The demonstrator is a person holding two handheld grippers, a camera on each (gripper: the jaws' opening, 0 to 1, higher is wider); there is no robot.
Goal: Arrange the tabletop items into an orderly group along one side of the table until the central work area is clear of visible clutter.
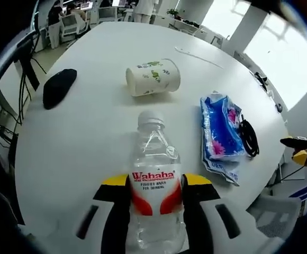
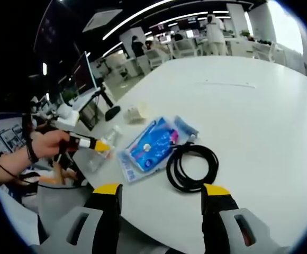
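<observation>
Up close in the left gripper view, the left gripper (image 1: 156, 198) is clamping a clear water bottle (image 1: 154, 185) between its two yellow-tipped jaws, the bottle standing upright with its white cap pointing away from the camera and its red label facing it. Beyond the bottle a paper cup (image 1: 153, 77) is lying on its side on the white table (image 1: 90, 132), its long axis running crosswise and its mouth facing left; a dark pouch (image 1: 58, 87) is sitting well off to the left, while a blue packet (image 1: 220, 132) is lying to the right with a black cable (image 1: 249, 137) just beside it. Over in the right gripper view, the right gripper (image 2: 161, 191) is standing wide open with nothing between its jaws, hovering just short of the coiled black cable (image 2: 191, 166), which is touching the blue packet (image 2: 152, 147) lying to its left. Farther left, a hand (image 2: 45, 144) is holding the left gripper (image 2: 98, 145) against the bottle (image 2: 101, 151) at the table edge.
</observation>
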